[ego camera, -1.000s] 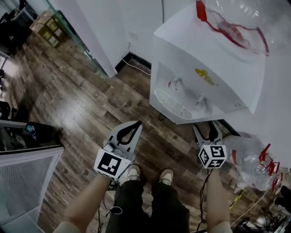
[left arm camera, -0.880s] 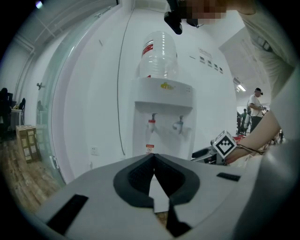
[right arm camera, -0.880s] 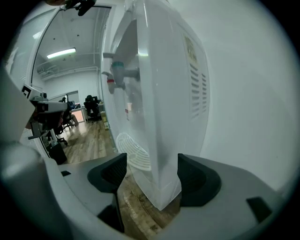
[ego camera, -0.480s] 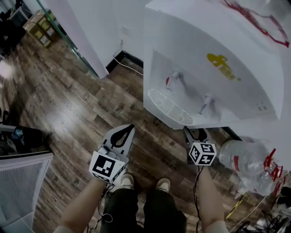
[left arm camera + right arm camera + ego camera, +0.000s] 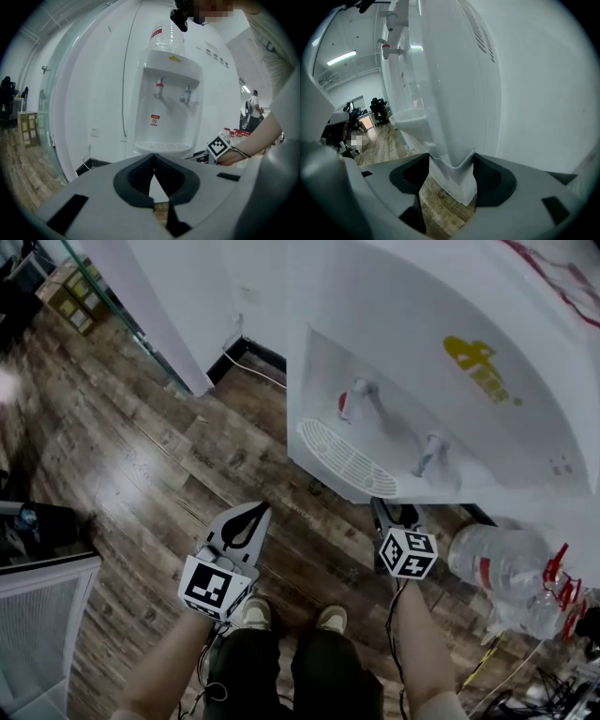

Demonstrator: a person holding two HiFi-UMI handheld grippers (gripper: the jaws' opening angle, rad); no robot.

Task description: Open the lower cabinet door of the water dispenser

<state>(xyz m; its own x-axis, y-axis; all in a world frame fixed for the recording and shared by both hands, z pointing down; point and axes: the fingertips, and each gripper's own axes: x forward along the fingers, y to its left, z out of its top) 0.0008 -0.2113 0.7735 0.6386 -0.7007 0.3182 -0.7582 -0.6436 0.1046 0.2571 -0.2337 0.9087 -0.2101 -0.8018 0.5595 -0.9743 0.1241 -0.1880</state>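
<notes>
Door location: the lower cabinet door can't be told apart from the body in any view; no seam or handle is made out. It belongs to the lower cabinet (image 5: 452, 180), the section under the drip tray (image 5: 347, 457) of the water dispenser (image 5: 422, 343). In head view that section is hidden by the tray overhang. In right gripper view its white bottom corner is seen betw. the jaws of the right tool (image 5: 451, 165), w/ wood floor (image 5: 141, 456) showing just beneath. Jaws are spread, one pad each side of the corner; contact w/ the corner can't be confirmed. In head view the right tool is seen close by the dispenser base, just below the tray's front-right edge, marker cube (image 5: 408, 552) facing up.

Left tool (image 5: 255, 514): jaws pressed together at the tips, nothing pinched. In left gripper view a white sliver of dispenser front is seen through the gap behind the tips. The tool is over the floor, left of the dispenser & apart from it, pointed toward it.

Above the tray a red tap (image 5: 349, 401) is seen at left, a second tap (image 5: 429, 451) at right. On top of the dispenser a bottle (image 5: 165, 35) is seated. A second bottle (image 5: 497, 563) w/ red label lies on the floor right of the base, near the right forearm. Shoes (image 5: 253, 613) are seen betw. the two arms.
</notes>
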